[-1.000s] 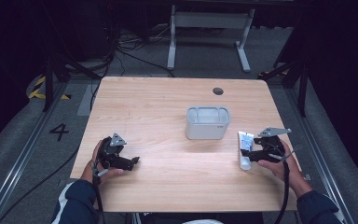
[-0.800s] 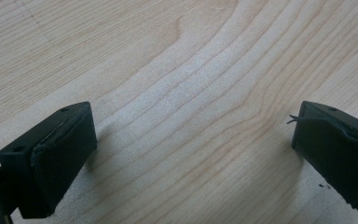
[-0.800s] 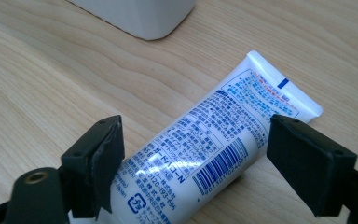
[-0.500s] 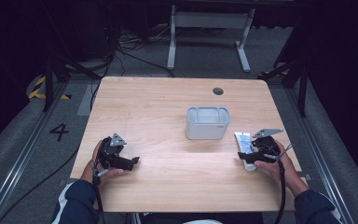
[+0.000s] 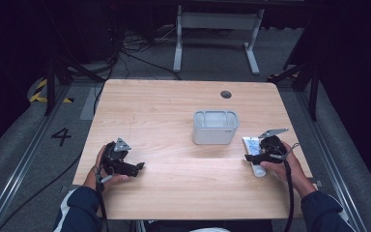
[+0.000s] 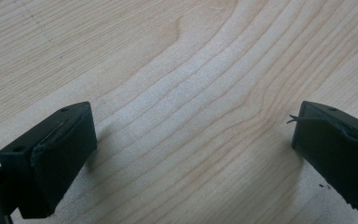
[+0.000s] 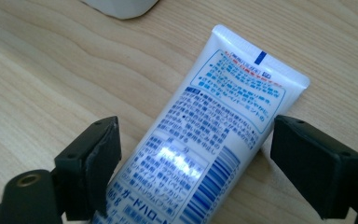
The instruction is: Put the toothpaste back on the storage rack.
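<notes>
Tube (image 7: 205, 140) is lying lengthwise between the right gripper's (image 7: 196, 158) parted, opening jaws (not pinched); left gripper (image 6: 193, 154) is idling open.

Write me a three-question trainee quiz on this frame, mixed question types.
1. True or false: the right tongs are clamped on the tube.
2. What lies between the left tongs? A) the tube B) bare table C) the tub
3. Which thing stands nearer the table's middle, the tub or the tube?

Key
1. False: the jaws straddle the tube with gaps on both sides, having just opened wider.
2. B
3. The tub
</notes>
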`<state>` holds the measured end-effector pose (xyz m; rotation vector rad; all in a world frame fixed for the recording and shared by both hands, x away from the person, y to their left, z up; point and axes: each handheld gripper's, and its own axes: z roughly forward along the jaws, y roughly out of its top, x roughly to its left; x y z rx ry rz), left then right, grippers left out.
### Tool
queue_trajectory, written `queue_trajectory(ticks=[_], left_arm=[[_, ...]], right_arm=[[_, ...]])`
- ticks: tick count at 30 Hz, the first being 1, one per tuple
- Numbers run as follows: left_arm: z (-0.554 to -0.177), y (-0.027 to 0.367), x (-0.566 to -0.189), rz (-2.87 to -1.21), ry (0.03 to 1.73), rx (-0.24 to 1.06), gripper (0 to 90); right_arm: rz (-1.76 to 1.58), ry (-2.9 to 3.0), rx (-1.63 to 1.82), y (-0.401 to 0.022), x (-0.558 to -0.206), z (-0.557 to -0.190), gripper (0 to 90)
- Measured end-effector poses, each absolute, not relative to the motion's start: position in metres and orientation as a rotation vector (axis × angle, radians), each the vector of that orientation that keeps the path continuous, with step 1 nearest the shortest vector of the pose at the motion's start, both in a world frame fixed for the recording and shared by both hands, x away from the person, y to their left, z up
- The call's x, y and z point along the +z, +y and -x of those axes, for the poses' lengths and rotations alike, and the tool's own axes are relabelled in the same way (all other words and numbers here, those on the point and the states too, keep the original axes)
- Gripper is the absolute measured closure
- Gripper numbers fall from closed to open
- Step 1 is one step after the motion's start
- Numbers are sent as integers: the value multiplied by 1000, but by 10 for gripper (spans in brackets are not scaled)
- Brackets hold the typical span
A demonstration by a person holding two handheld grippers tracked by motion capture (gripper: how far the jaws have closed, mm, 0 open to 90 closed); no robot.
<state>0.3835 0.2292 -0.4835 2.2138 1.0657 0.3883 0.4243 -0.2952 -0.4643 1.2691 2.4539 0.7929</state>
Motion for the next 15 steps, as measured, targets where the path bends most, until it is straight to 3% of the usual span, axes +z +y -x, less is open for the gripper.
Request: queue_trajectory(ticks=[15], left_arm=[[-383,229,-484,-2214,1066,387,2]], right_arm=[[-1325,2434,705,-286,-464,-443,233]])
